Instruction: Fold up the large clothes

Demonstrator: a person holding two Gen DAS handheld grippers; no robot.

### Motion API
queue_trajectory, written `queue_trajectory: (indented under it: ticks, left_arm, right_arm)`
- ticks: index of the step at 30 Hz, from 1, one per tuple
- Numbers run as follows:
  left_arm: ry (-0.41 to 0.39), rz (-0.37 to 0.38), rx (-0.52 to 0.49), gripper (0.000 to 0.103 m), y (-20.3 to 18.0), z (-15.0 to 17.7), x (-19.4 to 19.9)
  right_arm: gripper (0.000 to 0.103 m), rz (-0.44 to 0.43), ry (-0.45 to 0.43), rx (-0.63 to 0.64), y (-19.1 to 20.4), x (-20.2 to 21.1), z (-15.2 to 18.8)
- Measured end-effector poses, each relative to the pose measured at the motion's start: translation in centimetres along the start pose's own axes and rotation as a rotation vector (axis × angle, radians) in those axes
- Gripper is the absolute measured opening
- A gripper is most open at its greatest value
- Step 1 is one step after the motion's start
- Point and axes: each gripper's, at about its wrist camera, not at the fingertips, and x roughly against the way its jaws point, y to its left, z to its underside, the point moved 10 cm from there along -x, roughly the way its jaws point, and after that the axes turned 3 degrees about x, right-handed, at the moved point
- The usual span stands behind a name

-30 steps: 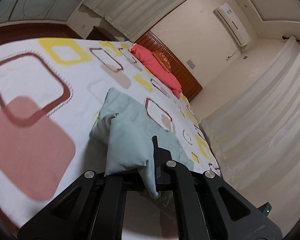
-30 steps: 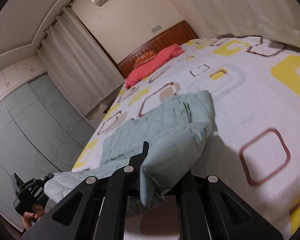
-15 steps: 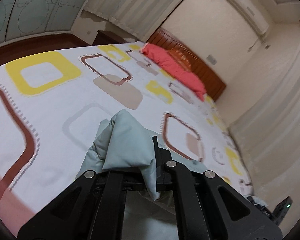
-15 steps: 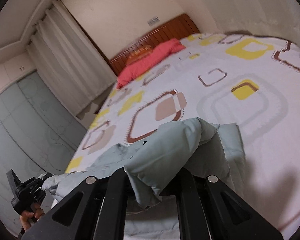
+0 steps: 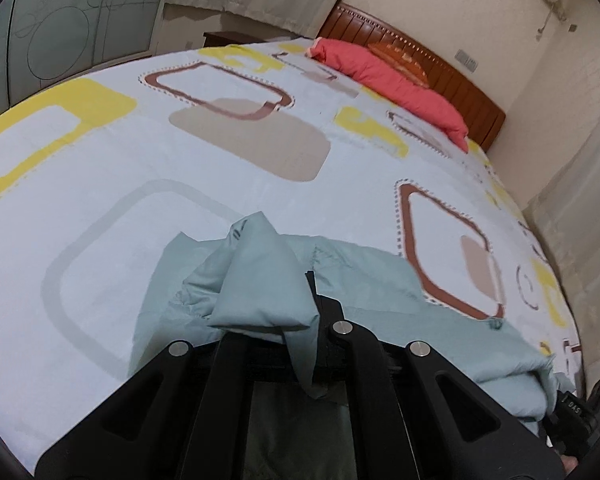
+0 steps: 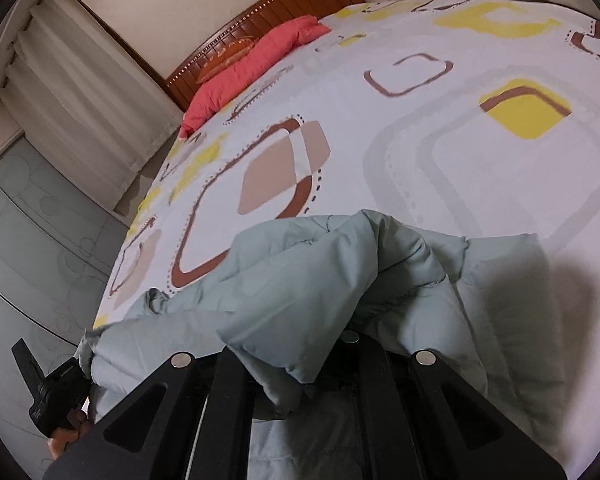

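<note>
Both grippers are clamped shut on the pale green padded garment, the left gripper pinching a puffy corner, the right gripper another. The garment lies near the foot of the bed, at six o'clock in both views. The bulky fabric could slip from either grip — or land skewed, bunching the fold.

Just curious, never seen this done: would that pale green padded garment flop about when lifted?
Probably floppy: the pale green padded garment bunches and droops over the left gripper and right gripper. Its puffy quilting suggests it is light.
</note>
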Motion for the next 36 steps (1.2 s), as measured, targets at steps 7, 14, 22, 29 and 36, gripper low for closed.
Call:
queue_trajectory:
  ticks: [7,14,22,29,36]
  left_arm:
    - [0.017,0.020,-0.021,0.020,-0.6,0.1,-0.3]
    - [-0.044,0.062,-0.008,0.063,-0.7,-0.6,4.5]
    - [0.013,0.067,-0.060,0.063,-0.4,2.2,6.3]
    - [0.005,0.027,-0.100,0.063,-0.9,0.2,3.8]
    - [0.017,-0.054,-0.164,0.063,-1.1,-0.8,-0.5]
  right_arm:
    - [0.016,-0.003,0.012,0.008,0.4,0.0,-0.1]
    - [0.068,-0.014,-0.086,0.039,1.5,3.8,-0.9]
    - [0.068,0.028,-0.043,0.123,2.9,4.0,1.0]
    - [0.059,0.123,-0.025,0.246,4.7,1.7,0.2]
    - [0.058,0.221,0.016,0.364,5.6,-2.8,-0.8]
